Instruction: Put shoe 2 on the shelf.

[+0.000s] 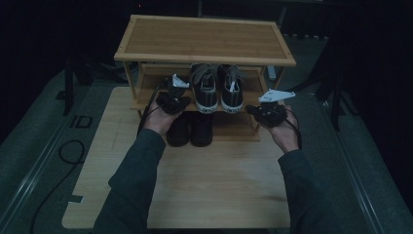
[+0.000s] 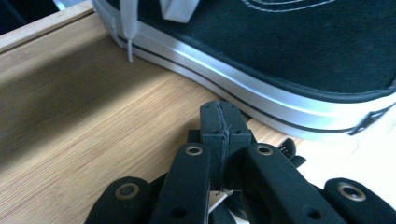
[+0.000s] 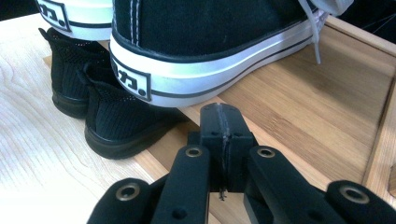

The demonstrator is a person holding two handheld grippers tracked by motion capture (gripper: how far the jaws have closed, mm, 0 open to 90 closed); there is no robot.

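**Sneakers on the rack, both claws closed and empty**

A pair of black sneakers (image 1: 216, 87) with white soles stands on the middle shelf (image 1: 146, 97) of a wooden shoe rack (image 1: 204, 39), toes pointing to the back and heels at the front edge. A second pair, plain black shoes (image 1: 190, 129), sits below them at the foot of the rack, on the table (image 1: 214, 185). Judging by this, both pairs look placed already; what may remain is a small nudge to square the sneakers, or simply pulling the hands away.

The left gripper (image 1: 171, 95) hovers over the shelf just left of the sneakers. In the left gripper view its jaws are pressed together with nothing between them, and the tip lies near the white sole of the left sneaker (image 2: 261, 56); I cannot tell whether it touches it.

The right gripper (image 1: 265, 105) hangs at the shelf's right front corner. In the right gripper view its jaws are likewise closed on nothing, the tip just below and short of the right sneaker's heel (image 3: 187, 56).
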